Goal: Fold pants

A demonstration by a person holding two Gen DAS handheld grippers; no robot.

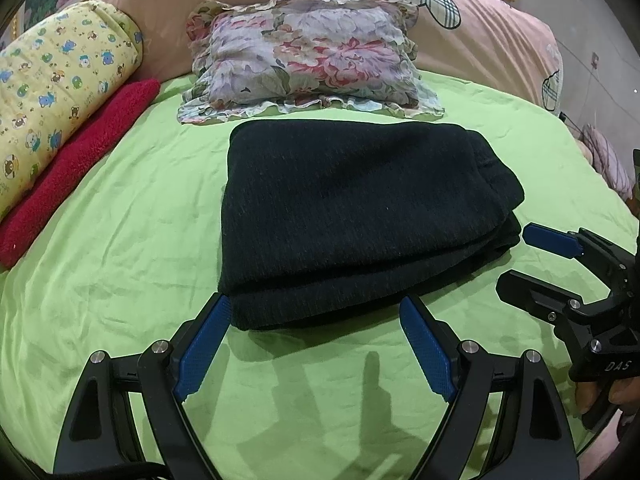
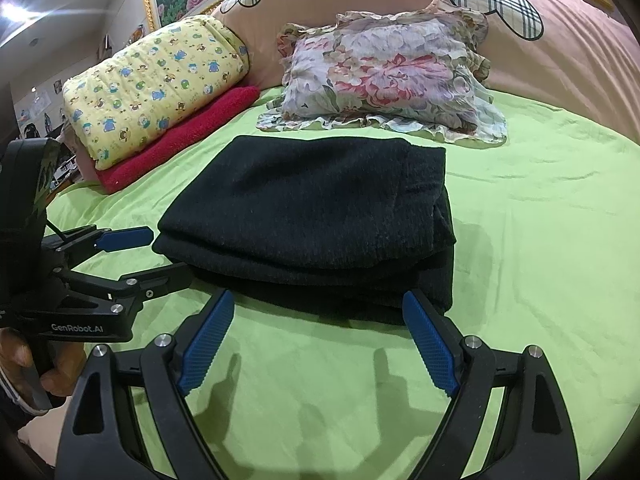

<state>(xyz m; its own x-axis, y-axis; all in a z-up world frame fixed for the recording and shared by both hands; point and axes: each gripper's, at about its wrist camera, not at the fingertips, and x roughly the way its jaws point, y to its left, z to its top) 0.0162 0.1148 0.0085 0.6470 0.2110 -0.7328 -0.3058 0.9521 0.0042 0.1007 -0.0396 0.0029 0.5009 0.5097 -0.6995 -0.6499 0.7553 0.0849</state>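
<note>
The pants were left folded into a compact stack on the green sheet of the bed, so both the left tool and the right tool were held released and empty just short of its near edge.

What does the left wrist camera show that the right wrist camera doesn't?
Only the left wrist view shows a striped pinkish bundle at the bed's far right edge. Only the right wrist view shows a bright ceiling light and cluttered room at left. Both share the folded dark knit pants on the lime green bedsheet, the floral ruffled pillow, and both open grippers.
</note>
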